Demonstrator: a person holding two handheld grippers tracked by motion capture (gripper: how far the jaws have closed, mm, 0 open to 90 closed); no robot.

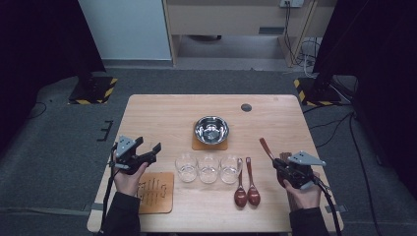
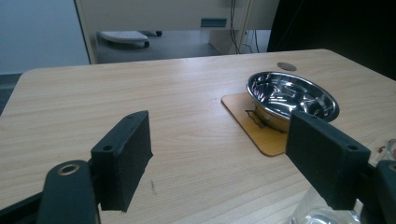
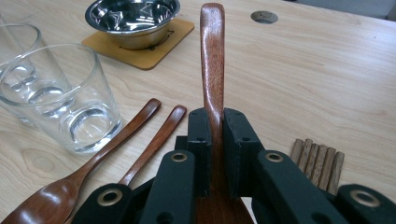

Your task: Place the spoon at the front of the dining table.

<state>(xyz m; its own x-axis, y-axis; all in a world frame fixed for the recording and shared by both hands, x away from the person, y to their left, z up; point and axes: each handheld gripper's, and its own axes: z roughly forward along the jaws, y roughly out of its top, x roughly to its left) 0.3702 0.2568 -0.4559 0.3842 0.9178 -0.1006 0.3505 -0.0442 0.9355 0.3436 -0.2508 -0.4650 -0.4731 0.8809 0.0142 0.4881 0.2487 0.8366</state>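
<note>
Right gripper [image 3: 213, 154] clamps a dark polished wooden spoon [image 3: 212, 60] by its slim handle near the right edge of the pale wood-grain tabletop [image 1: 162, 113]; left gripper [image 2: 219, 158] stands open and empty.

The spoon's smooth handle rises between matte black foam-faced pads. Two matching glossy wooden spoons [image 1: 246, 189] lie side by side toward the front edge, beside three clear, round tumbler glasses [image 1: 208, 168] in a row. A shiny stainless-steel bowl [image 1: 212, 130] sits on a thin tan square coaster [image 1: 196, 145] mid-table. Another coaster [image 1: 156, 191] lies near the front-left corner.
</note>
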